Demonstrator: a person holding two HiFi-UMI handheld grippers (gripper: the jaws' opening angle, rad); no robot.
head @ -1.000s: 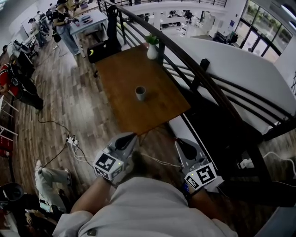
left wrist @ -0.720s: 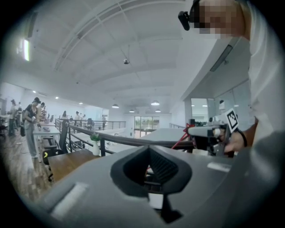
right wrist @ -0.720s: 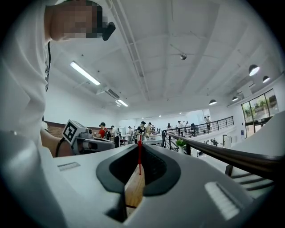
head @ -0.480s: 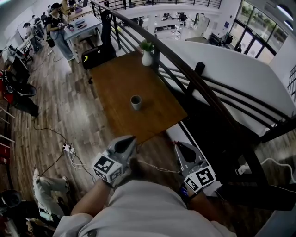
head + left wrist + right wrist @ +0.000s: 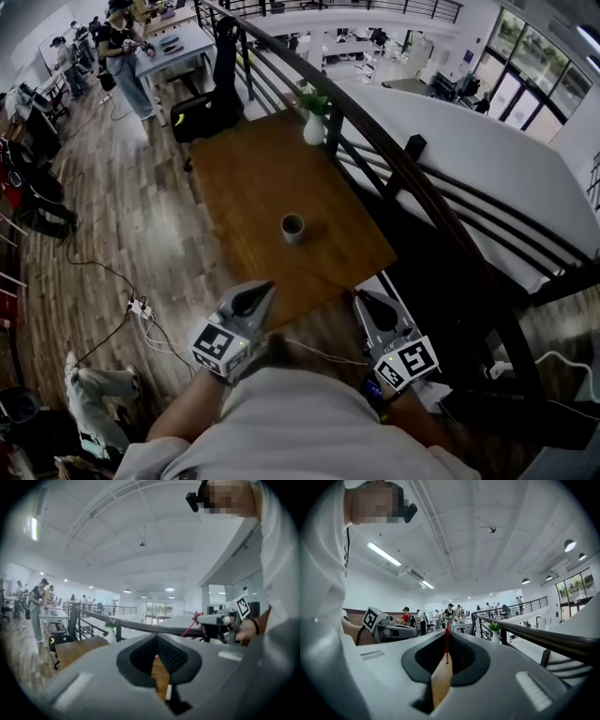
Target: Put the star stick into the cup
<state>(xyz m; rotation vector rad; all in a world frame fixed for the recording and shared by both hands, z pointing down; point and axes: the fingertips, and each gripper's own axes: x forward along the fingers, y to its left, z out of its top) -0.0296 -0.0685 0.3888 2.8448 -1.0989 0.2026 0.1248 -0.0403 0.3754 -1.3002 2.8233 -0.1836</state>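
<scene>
Table (image 5: 246,192) ahead; star stick (image 5: 446,652) lies along right tool (image 5: 446,637).

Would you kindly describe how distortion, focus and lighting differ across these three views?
Head view: fisheye bows the railing into an arc; the table and cup are sharp, evenly lit. Left gripper view: black circular vignette; the left gripper, close to the lens, is soft, the ceiling bright. Right gripper view: same vignette; the red star stick looks crisp; strip lights glare overhead.
</scene>
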